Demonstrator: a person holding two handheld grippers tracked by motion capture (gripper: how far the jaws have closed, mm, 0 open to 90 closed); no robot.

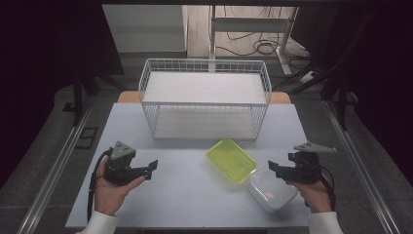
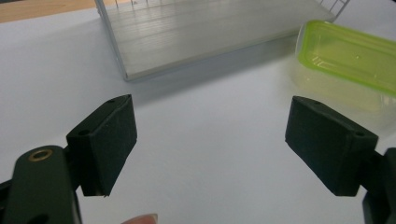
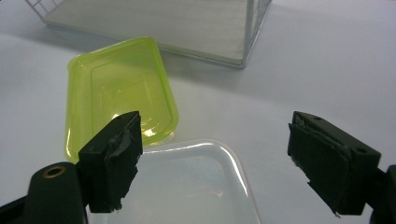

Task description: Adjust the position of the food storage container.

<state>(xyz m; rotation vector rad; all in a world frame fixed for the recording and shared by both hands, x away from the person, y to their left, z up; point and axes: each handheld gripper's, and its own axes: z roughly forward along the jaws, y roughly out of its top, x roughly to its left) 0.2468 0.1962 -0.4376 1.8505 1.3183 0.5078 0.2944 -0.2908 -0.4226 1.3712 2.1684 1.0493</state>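
Where left gripper [image 2: 210,149] sees green lid [image 2: 355,56] | right: clear container [image 3: 187,186]

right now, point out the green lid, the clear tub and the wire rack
green lid [image 1: 231,161]: high view, middle of its top face
clear tub [image 1: 270,192]: high view, bare middle of its top
wire rack [image 1: 204,104]: high view, front rim of its upper shelf

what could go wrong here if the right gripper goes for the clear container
The white translucent container sits at the table's near right corner, so a push from the open right gripper could slide it toward the edge. The green lidded container looks to be touching it, so nudging one may shift the other. Smooth plastic could also slip between the pads.
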